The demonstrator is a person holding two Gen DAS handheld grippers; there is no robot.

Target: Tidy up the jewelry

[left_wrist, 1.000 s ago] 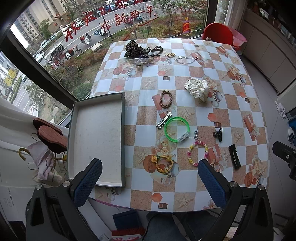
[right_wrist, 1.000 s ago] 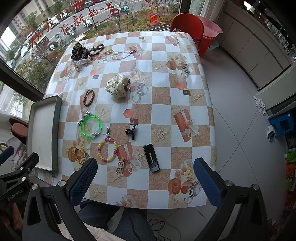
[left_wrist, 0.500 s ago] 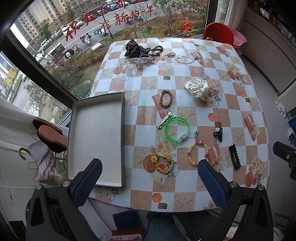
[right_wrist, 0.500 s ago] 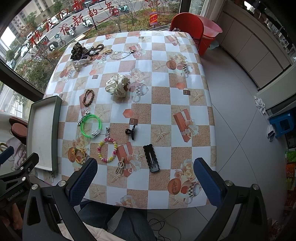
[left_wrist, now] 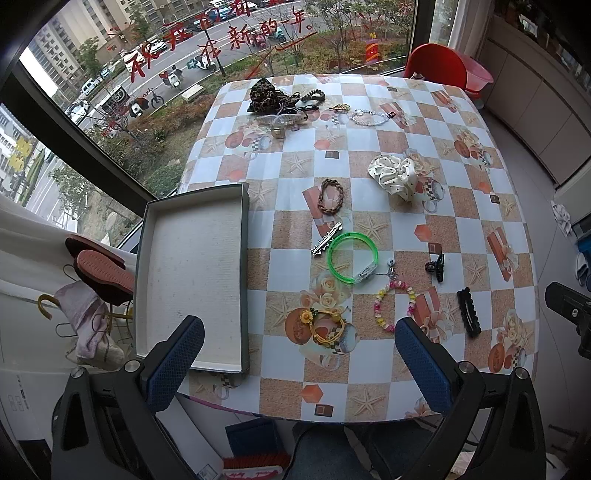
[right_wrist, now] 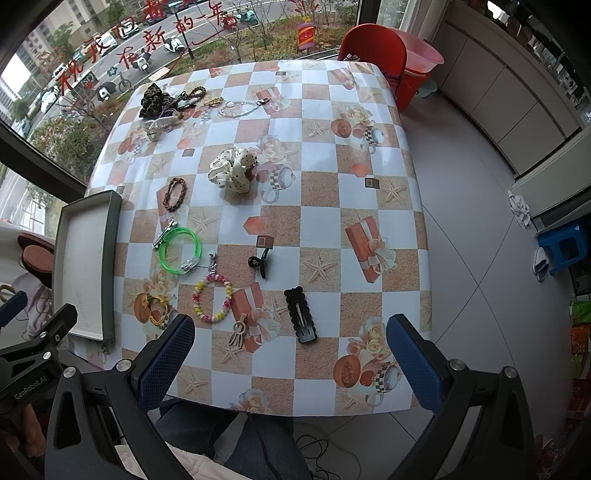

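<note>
Table [left_wrist: 369, 402] first: tray [left_wrist: 195, 273] hugs its left edge, bare. Left gripper [left_wrist: 299, 362] and right gripper [right_wrist: 290, 363] both gape, holding nothing. Yellow flower bracelet [left_wrist: 327, 326] lies nearest the left one, toward the tray.

Checkered table [left_wrist: 369, 173] with tray [left_wrist: 192, 273], scattered jewelry.

"GenRobot.AI" on left gripper [right_wrist: 33, 363] arm, red Chinese characters on window [left_wrist: 221, 33]
</note>
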